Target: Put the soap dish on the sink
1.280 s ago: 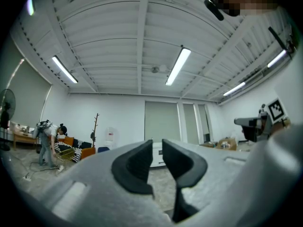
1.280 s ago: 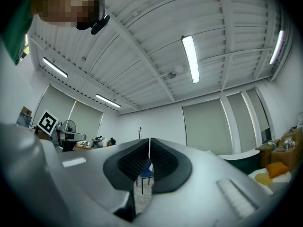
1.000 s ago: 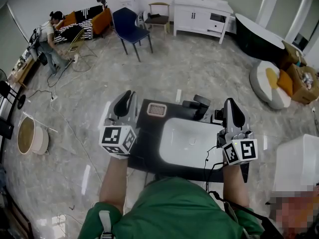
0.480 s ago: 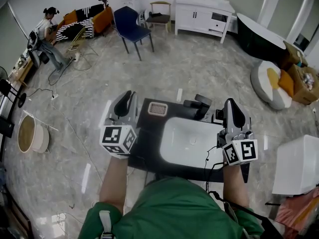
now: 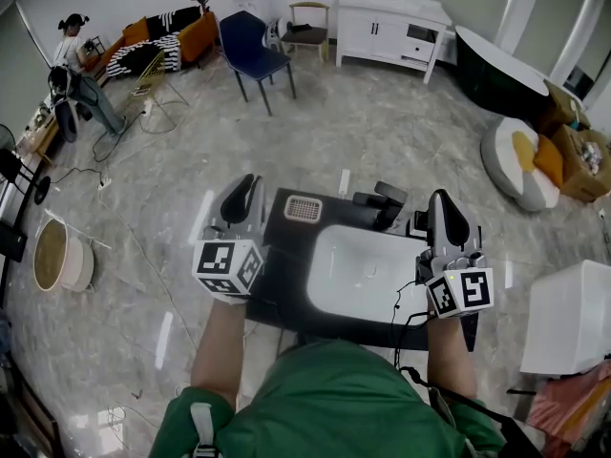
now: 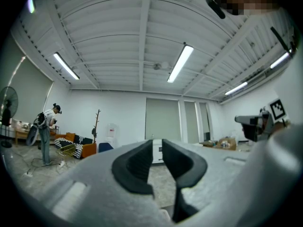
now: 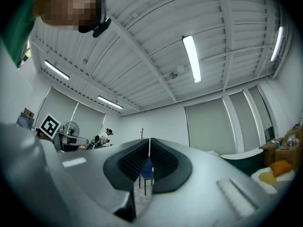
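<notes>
The left gripper's dark pads stand almost together, with only a thin slit between them and nothing in it. The right gripper's ribbed pads meet at their tips and also hold nothing. Both grippers tilt upward, so their own views take in ceiling beams and strip lights rather than anything below. In the head view each is held out in front of the person's green shirt, the left one over the left edge of the black counter and the right one at the counter's right end. The white sink is set into that counter between them. The soap dish, a small pale tray with a gridded top, lies flat on the counter at its far left corner, just beside the basin's rim and near the left gripper's tip, touched by neither gripper. A black faucet stands behind the basin. Farther off on the marble floor are a blue chair, a white cabinet and a standing person.
</notes>
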Tool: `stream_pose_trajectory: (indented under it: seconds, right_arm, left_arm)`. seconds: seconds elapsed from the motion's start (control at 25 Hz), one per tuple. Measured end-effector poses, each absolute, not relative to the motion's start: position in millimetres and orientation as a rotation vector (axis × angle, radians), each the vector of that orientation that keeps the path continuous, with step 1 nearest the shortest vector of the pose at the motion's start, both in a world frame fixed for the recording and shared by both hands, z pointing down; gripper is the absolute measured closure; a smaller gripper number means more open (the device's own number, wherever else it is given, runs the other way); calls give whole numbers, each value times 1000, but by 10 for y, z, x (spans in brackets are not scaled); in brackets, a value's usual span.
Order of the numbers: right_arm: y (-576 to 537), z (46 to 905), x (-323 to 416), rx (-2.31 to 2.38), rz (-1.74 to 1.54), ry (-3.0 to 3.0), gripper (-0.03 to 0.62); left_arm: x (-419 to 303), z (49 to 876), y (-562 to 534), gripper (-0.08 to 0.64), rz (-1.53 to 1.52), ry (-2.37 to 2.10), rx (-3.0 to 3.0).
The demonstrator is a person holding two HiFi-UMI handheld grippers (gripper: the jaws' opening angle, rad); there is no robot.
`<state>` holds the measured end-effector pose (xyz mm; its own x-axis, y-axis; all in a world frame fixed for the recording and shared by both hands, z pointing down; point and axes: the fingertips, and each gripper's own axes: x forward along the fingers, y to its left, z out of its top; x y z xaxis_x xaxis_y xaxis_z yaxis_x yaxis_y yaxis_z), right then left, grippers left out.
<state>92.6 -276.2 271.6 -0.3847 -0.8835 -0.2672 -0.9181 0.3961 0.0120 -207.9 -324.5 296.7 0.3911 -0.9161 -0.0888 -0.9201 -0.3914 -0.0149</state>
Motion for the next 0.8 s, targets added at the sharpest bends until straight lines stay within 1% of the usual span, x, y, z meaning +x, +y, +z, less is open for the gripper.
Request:
stream_pose_trajectory:
  seconds: [0.8]
  right_arm:
    - [-2882, 2799, 860, -1591, 219, 2451, 584]
  left_arm:
    - [-2108, 3060, -3374, 503, 84, 1701, -2572]
